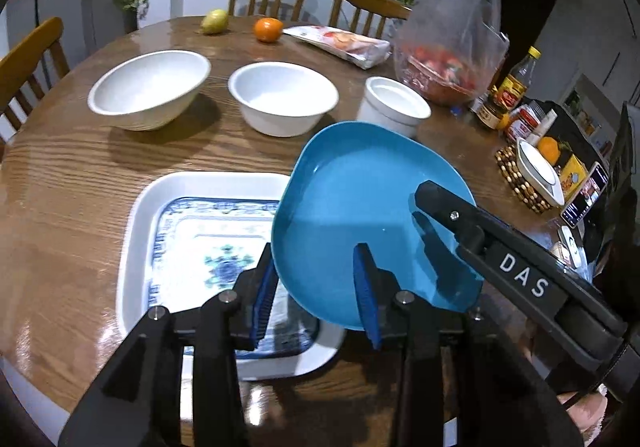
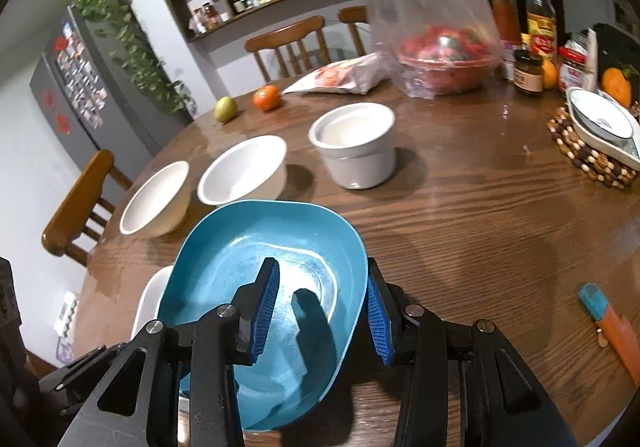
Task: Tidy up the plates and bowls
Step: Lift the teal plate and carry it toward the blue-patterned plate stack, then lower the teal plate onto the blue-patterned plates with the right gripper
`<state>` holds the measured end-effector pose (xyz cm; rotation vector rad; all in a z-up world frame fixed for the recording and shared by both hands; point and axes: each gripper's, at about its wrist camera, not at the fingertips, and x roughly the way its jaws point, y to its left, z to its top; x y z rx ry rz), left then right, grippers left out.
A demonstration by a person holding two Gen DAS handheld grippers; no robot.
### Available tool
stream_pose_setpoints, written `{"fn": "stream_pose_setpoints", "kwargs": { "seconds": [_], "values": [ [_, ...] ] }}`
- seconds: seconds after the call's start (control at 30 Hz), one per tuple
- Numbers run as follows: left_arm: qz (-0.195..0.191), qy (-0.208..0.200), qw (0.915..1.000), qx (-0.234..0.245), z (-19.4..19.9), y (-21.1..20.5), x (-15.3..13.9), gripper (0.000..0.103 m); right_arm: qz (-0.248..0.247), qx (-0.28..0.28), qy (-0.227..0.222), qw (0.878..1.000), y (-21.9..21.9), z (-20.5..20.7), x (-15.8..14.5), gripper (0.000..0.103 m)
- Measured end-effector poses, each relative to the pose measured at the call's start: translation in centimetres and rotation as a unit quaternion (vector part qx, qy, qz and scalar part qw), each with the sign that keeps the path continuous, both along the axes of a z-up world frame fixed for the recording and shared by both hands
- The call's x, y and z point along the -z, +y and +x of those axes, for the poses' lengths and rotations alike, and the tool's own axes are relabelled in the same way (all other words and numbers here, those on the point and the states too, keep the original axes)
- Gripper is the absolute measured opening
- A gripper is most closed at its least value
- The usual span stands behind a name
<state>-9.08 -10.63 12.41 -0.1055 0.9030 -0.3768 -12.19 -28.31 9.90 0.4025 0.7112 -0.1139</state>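
A blue plate hangs tilted over the table, held from two sides. My left gripper is shut on its near-left rim, one pad under the rim and one inside. My right gripper is shut on the plate at its right rim. Its upper finger reaches in over the plate. Below lies a blue-patterned plate inside a white square dish. Two white bowls and a white crock stand in a row beyond.
On the round wooden table are a pear, an orange, a snack bag and a plastic bag over a red bowl. Bottles, jars and a dish on a beaded trivet crowd the right. Chairs stand behind.
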Motion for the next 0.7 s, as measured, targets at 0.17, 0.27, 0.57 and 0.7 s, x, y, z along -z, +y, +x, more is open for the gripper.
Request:
{"fn": "stream_pose_setpoints", "kwargs": {
  "seconds": [0.17, 0.27, 0.57, 0.7],
  "values": [
    [-0.001, -0.005, 0.9998, -0.018, -0.6, 2.0, -0.2, 0.037, -0.005, -0.022, 0.001, 1.000, 2.1, 0.5, -0.1, 0.045],
    [0.000, -0.007, 0.9996, -0.027, -1.0, 3.0, -0.1, 0.038, -0.009, -0.032, 0.000, 0.999, 3.2, 0.7, -0.1, 0.045],
    [-0.003, 0.003, 0.9982, -0.059, -1.2, 6.1, 0.6, 0.039, -0.014, -0.065, 0.009, 0.998, 6.3, 1.8, 0.5, 0.045],
    [0.000, 0.010, 0.9977, -0.067, -1.2, 6.7, 1.1, 0.039, -0.018, -0.074, 0.017, 0.997, 7.4, 2.3, 1.1, 0.045]
  ]
}}
